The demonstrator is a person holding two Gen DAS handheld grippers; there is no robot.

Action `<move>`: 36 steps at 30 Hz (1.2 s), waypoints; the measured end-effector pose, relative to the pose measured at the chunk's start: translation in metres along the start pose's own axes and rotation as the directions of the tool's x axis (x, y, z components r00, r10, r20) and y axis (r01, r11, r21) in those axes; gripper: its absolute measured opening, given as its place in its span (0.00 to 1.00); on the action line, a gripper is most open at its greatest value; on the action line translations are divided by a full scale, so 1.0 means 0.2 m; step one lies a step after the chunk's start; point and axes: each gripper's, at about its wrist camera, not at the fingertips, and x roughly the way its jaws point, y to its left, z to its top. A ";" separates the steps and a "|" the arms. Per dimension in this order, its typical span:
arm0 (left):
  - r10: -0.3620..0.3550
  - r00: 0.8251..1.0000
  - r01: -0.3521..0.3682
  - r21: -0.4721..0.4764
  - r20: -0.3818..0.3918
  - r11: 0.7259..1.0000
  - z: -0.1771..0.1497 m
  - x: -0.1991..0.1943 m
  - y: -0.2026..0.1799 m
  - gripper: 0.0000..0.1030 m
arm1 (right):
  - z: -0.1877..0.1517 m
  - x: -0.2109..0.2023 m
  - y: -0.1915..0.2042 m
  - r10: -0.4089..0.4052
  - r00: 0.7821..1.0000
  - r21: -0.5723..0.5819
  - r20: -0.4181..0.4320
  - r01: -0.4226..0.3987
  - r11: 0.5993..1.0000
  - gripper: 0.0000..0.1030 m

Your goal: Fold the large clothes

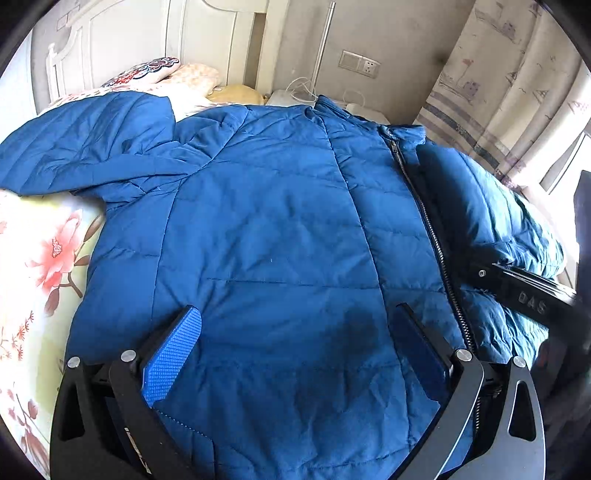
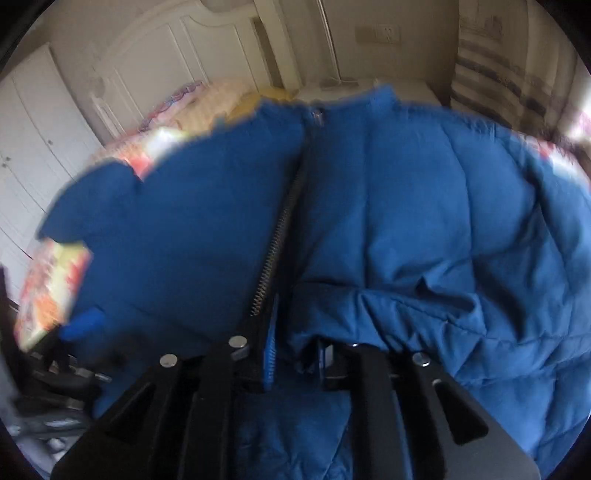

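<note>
A blue quilted jacket (image 1: pixel 280 221) lies front up on the bed, its zipper (image 1: pixel 424 218) running down the right of the left wrist view. One sleeve (image 1: pixel 85 147) stretches out to the far left. My left gripper (image 1: pixel 297 310) stands open low over the jacket's near hem, its blue pads (image 1: pixel 171 360) wide apart. The black body of my right gripper (image 1: pixel 524 291) reaches in beside the zipper. In the blurred right wrist view my right gripper (image 2: pixel 297 332) has its jaws nearly together, pinching a bunched fold of the jacket (image 2: pixel 406 229) just right of the zipper (image 2: pixel 275 247).
The jacket rests on a floral bed sheet (image 1: pixel 48 251). Pillows (image 1: pixel 159 70) lie against a white headboard (image 1: pixel 122 33) at the far end. A bedside table with cables (image 1: pixel 295 96) and a patterned curtain (image 1: pixel 498 92) stand beyond. White wardrobe doors (image 2: pixel 37 147) are to the left.
</note>
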 end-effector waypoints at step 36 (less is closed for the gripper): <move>-0.114 0.991 0.121 -0.107 0.070 0.987 -0.02 -0.08 0.09 0.96 | 0.33 -0.75 0.68 0.244 0.911 -0.318 0.334 -0.134 0.938 0.53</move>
